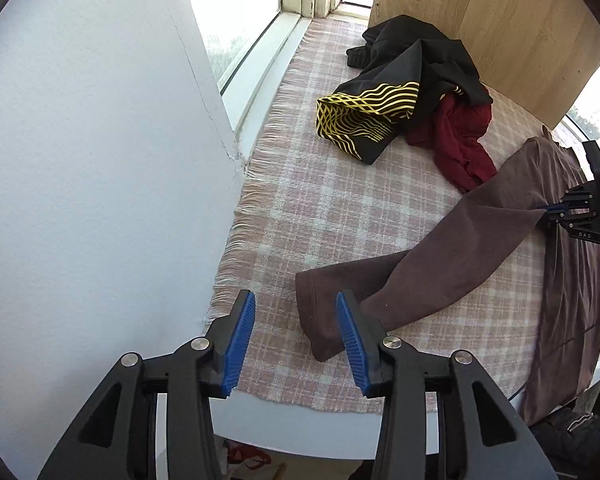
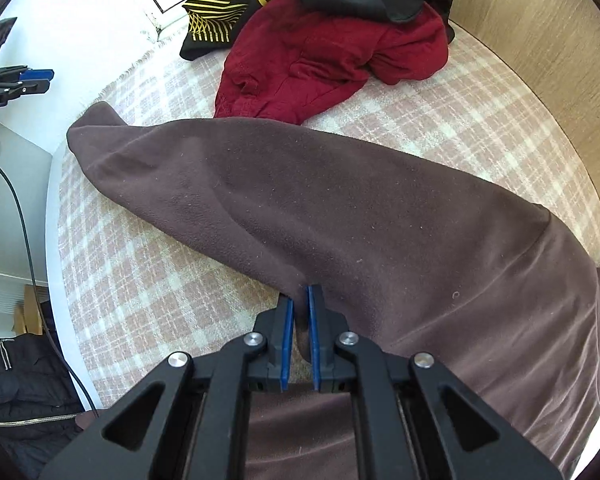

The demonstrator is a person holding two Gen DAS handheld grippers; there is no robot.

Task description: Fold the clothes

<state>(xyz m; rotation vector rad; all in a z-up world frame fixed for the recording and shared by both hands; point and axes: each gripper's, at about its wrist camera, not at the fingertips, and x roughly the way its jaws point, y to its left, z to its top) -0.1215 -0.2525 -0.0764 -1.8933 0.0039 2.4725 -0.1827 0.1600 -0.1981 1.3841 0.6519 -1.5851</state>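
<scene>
A brown fleece garment (image 2: 340, 208) lies across the pink plaid blanket (image 2: 140, 280), and part of it hangs over the near edge. My right gripper (image 2: 299, 294) is shut on a raised fold of the brown cloth; it also appears in the left wrist view as the right gripper (image 1: 548, 210), pinching that fold. The garment's long narrow end (image 1: 328, 304) lies flat on the blanket. My left gripper (image 1: 296, 300) hangs above this end, open, with its blue pads clear of the cloth. The left gripper (image 2: 48, 76) sits at the far left edge of the right wrist view.
A crumpled red garment (image 2: 324, 56) and a black garment with yellow lines (image 1: 364, 120) lie piled at the far end of the blanket. A white wall (image 1: 100, 160) stands to the left, a wooden panel (image 1: 500, 20) to the right, and a window (image 1: 236, 0) behind.
</scene>
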